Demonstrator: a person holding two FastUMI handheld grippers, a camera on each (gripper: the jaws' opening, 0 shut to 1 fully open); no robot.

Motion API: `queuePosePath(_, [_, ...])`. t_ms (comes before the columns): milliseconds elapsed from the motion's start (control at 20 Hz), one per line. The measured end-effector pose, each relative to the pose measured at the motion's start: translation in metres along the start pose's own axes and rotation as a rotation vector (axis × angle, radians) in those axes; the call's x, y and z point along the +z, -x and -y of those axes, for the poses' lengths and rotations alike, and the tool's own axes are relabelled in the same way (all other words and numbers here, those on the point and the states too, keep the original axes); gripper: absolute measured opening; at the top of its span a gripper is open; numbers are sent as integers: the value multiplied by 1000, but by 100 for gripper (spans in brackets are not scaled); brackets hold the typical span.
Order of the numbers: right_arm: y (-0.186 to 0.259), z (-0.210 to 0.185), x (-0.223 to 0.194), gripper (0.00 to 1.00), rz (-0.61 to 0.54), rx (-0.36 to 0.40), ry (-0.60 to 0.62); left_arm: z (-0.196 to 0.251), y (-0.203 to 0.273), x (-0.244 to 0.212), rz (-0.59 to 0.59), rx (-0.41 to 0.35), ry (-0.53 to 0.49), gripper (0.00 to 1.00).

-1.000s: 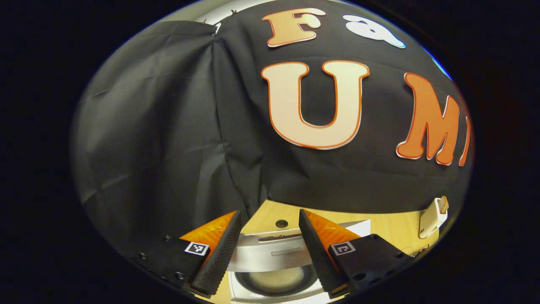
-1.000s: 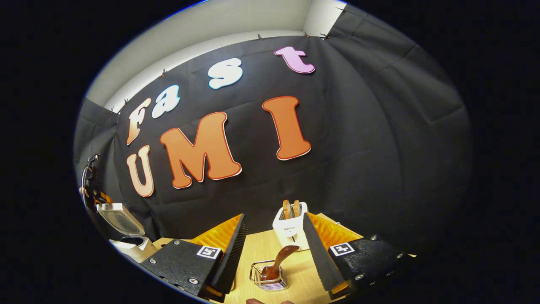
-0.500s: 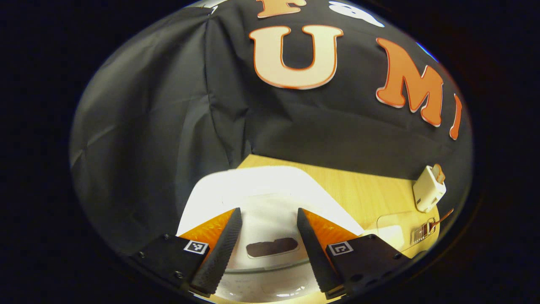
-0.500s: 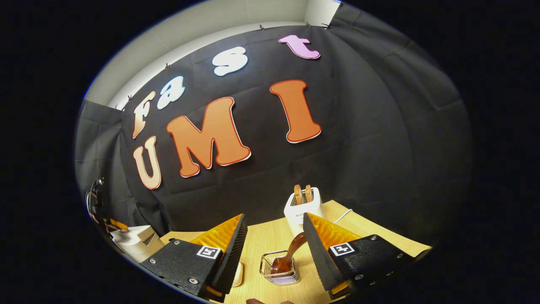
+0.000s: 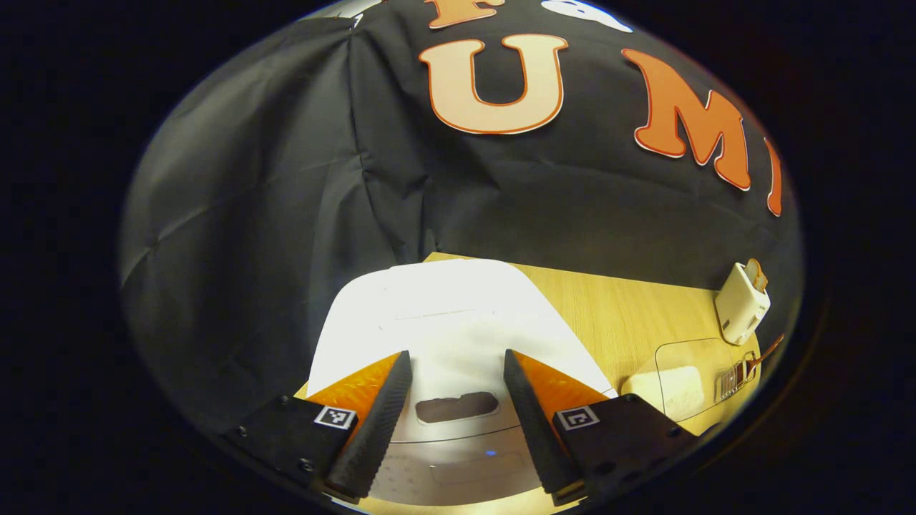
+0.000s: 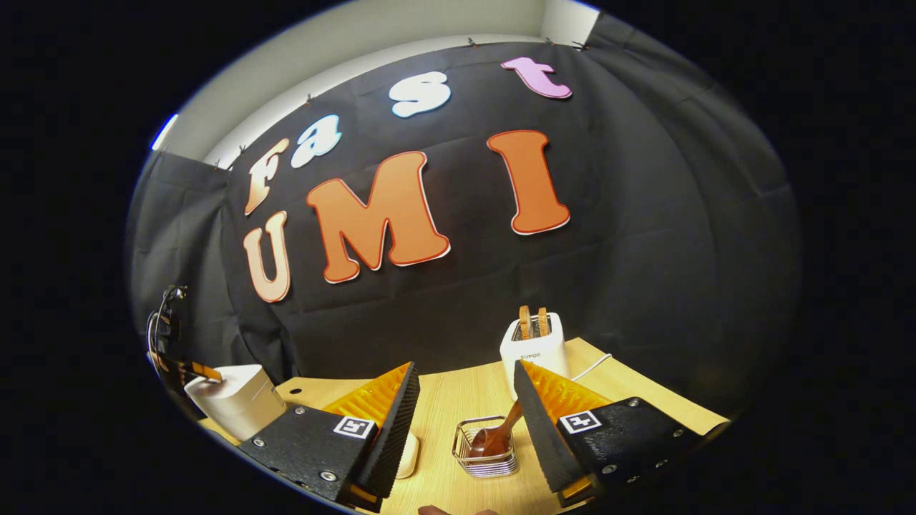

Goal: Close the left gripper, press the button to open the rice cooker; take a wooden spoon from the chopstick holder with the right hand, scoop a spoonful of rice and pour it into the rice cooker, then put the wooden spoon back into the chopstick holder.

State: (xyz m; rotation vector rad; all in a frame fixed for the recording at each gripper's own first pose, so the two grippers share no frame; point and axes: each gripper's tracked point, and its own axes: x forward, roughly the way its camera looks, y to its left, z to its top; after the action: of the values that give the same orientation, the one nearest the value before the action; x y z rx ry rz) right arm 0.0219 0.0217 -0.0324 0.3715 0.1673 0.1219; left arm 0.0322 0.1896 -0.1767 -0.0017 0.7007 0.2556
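Note:
The white rice cooker (image 5: 444,307) sits right under my open left gripper (image 5: 455,355), its lid down. A dark slot (image 5: 456,406) on the lid's front lies between the fingers, which touch nothing. In the right gripper view the cooker (image 6: 232,400) stands at the far left, with the left gripper (image 6: 168,343) above it. My right gripper (image 6: 465,365) is open and holds nothing. Beyond its fingers the wire chopstick holder (image 6: 486,458) stands on the table, and the brown wooden spoon (image 6: 501,433) leans in it, bowl down. The rice (image 5: 673,379) is a pale heap in a clear dish.
A white toaster (image 6: 533,350) with two slices of bread stands at the back of the wooden table (image 6: 458,393), with a white cord beside it. It also shows at the right in the left gripper view, toaster (image 5: 743,304). A small white dish (image 6: 408,454) lies by the right gripper's left finger.
The cooker's lid, up with the inner pot showing one second ago, is now down. The left gripper view has tilted down over the lid. The right gripper shifted slightly; the spoon stays in the holder.

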Motion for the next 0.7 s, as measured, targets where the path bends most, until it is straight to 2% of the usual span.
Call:
queuePosePath(250, [4,-17,6,79,53,44,60,10,32,26,195,9,-50,87])
queuePosePath(300, [6,-22,7,79,68,55,79,17,41,32,241,0,-54,89])
queuePosePath(450, [10,-36,12,79,116,79,132,43,67,45,368,-47,-61,89])
queuePosePath(500, [11,-38,12,79,128,85,144,50,73,51,416,-62,-57,86])
queuePosePath(650, [11,-51,11,80,153,110,161,72,100,63,543,-126,-57,88])
queuePosePath(700, [11,-54,9,74,155,114,165,84,113,62,579,-150,-68,89])
